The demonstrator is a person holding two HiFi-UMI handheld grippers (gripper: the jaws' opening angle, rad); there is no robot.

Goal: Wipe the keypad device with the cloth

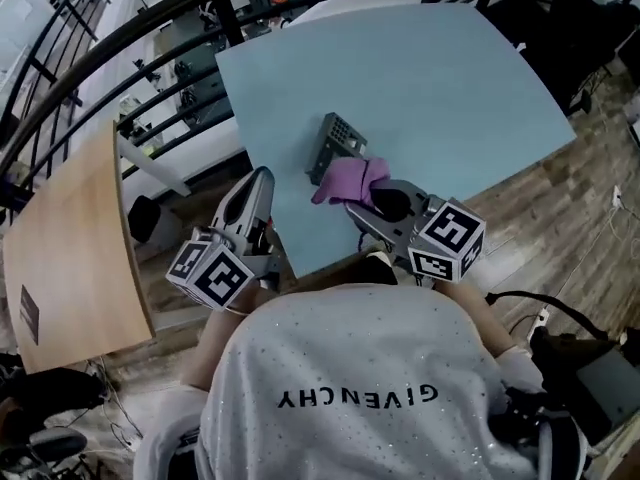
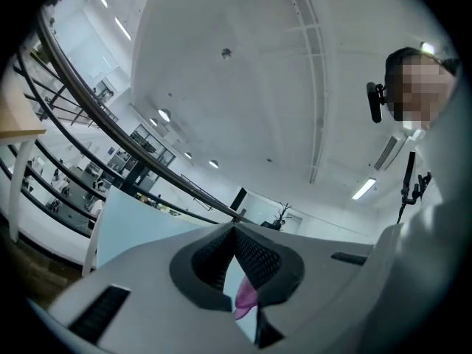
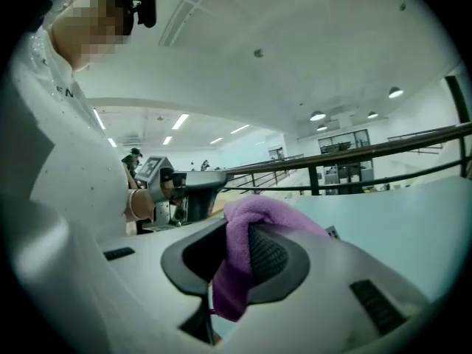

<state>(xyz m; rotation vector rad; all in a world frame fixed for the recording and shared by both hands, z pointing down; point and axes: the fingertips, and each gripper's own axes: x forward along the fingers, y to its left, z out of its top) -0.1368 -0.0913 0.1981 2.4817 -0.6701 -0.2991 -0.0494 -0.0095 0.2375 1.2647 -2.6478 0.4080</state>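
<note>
The right claw [image 1: 358,204] is clamped on the purple cloth [image 1: 346,179]. The cloth touches the near end of the keypad device [image 1: 336,138], which lies pointing away from the surface's [image 1: 420,78] near edge. The left claw [image 1: 263,175], closed on nothing, hovers farther off.

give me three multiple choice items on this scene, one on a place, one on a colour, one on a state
1. Where does the dark grey keypad device lie?
A. on the light blue table
B. on a shelf
C. in a drawer

2. What colour is the soft cloth?
A. green
B. white
C. purple

3. What state is the right gripper in?
A. open and empty
B. shut on the cloth
C. shut on the keypad device

Answers:
1 A, it rests on the blue top beside the cloth.
2 C, it shows purple in the head view and the right gripper view.
3 B, the cloth is pinched between its fingers.
</note>
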